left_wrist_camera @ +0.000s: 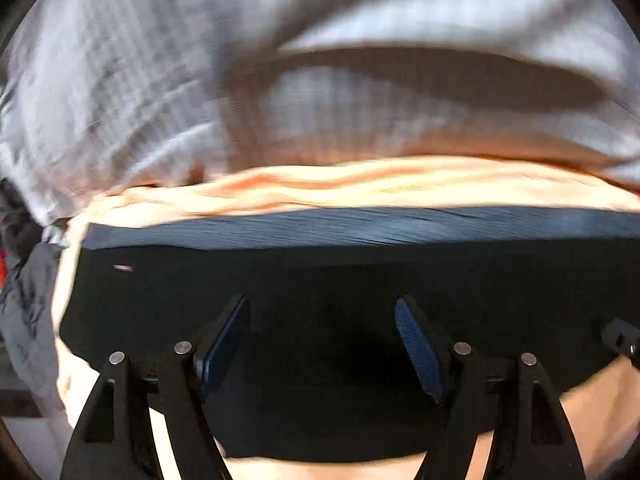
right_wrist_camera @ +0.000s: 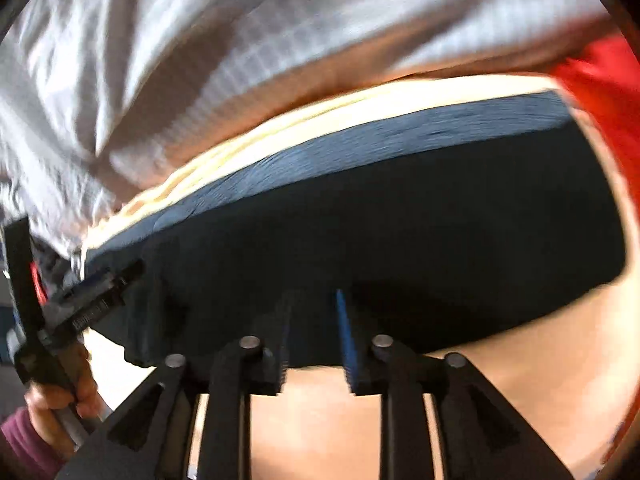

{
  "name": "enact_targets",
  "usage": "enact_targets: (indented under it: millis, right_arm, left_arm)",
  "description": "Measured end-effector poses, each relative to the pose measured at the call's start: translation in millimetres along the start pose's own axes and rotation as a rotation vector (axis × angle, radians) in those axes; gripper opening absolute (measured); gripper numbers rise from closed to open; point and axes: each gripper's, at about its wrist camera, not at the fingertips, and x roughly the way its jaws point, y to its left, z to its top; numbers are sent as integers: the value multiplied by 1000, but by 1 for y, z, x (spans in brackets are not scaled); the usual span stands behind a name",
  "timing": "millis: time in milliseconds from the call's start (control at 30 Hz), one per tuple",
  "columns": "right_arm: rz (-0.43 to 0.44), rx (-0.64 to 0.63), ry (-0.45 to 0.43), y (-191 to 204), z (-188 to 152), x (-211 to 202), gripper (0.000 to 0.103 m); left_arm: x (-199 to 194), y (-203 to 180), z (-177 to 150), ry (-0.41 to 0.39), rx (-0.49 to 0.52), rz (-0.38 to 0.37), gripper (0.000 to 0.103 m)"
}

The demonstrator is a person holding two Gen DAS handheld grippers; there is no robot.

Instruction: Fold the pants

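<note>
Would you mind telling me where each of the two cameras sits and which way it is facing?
Left wrist: on the left gripper, looking along its open fingers over the dark pants toward the grey checked bedding; the right gripper's tip shows at the right edge.
Right wrist: on the right gripper, fingers narrowly apart at the pants' near edge; the left gripper and the hand holding it show at left.
Shared: pants, peach sheet, bedding.

Bed, peach-orange sheet (left_wrist_camera: 360, 188), sunlit in a bright band at the far side, shaded nearer. Grey-white checked duvet (left_wrist_camera: 140, 80) bunched along the far edge, deep shadowed folds. Red fabric (right_wrist_camera: 604, 80) at far right. Motion blur throughout; walls, floor not discernible.
</note>
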Motion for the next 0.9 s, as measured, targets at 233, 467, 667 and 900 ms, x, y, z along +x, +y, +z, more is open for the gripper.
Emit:
enact_targets:
  millis: [233,467,667,900]
  right_arm:
    - [-95,-44,-39,23,-19,23,27]
    - [-147,-69,-55,47,-17,36,27]
    - [-231,-58,-50,73,-13,49,28]
    - [-121,-98,-52,142,-27,45,36]
  left_arm:
    - [65,129,6,66,-153,94,76]
    - [110,211,37,45,-234,124,76]
    - [98,263,43,30,-270,86,76]
    - [124,307,3,46,-174,112,90]
